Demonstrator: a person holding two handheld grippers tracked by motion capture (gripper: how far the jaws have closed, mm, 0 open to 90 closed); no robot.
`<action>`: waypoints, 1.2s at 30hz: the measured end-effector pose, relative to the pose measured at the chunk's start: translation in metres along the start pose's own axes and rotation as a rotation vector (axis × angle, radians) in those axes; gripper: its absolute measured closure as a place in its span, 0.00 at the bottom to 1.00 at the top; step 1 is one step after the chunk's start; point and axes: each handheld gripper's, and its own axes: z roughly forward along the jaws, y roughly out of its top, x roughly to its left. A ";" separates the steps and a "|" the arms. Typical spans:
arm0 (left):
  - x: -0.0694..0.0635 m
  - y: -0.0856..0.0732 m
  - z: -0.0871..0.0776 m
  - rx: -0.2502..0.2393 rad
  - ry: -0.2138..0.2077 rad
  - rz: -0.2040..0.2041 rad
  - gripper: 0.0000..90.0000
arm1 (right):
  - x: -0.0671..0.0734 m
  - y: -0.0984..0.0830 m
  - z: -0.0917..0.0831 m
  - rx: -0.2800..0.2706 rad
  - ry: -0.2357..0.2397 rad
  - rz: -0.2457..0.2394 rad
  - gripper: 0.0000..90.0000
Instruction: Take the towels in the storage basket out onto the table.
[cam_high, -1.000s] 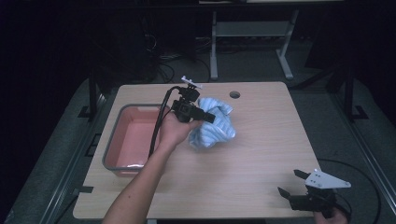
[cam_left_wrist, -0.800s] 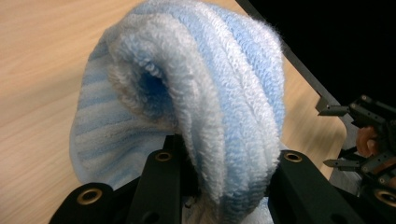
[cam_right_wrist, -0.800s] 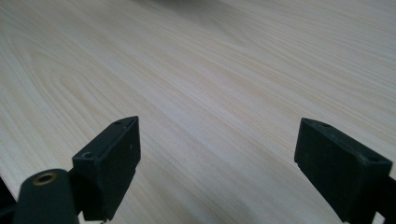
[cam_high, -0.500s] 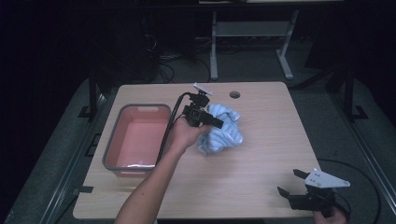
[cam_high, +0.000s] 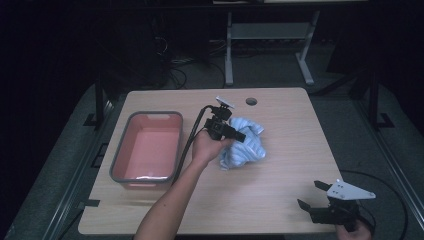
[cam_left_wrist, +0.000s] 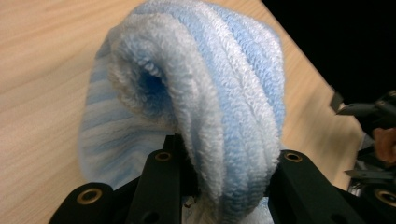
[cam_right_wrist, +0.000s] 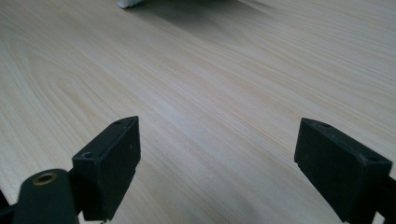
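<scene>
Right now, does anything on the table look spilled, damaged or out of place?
Nothing stands out. The blue striped towel is bunched rather than flat, but only because the left tool is shut on a fold of it. The pink tub sits upright, and the right tool waits open near the table's corner.

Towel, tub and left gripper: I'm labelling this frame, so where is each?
towel (cam_high: 247, 147): high view, on its bunched striped folds.
tub (cam_high: 145, 179): high view, on its grey near rim.
left gripper (cam_high: 241, 136): high view, at its jaw tips, shut on the towel.
</scene>
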 end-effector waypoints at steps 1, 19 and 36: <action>0.000 -0.001 0.003 -0.008 0.000 -0.011 0.79 | 0.000 0.000 0.000 0.000 0.000 -0.004 0.15; 0.000 -0.016 0.042 0.027 0.066 0.015 0.76 | 0.004 0.004 0.004 0.007 0.011 -0.013 0.15; -0.001 -0.025 0.048 0.011 0.080 0.013 0.63 | 0.008 0.006 0.004 0.010 0.007 -0.020 0.15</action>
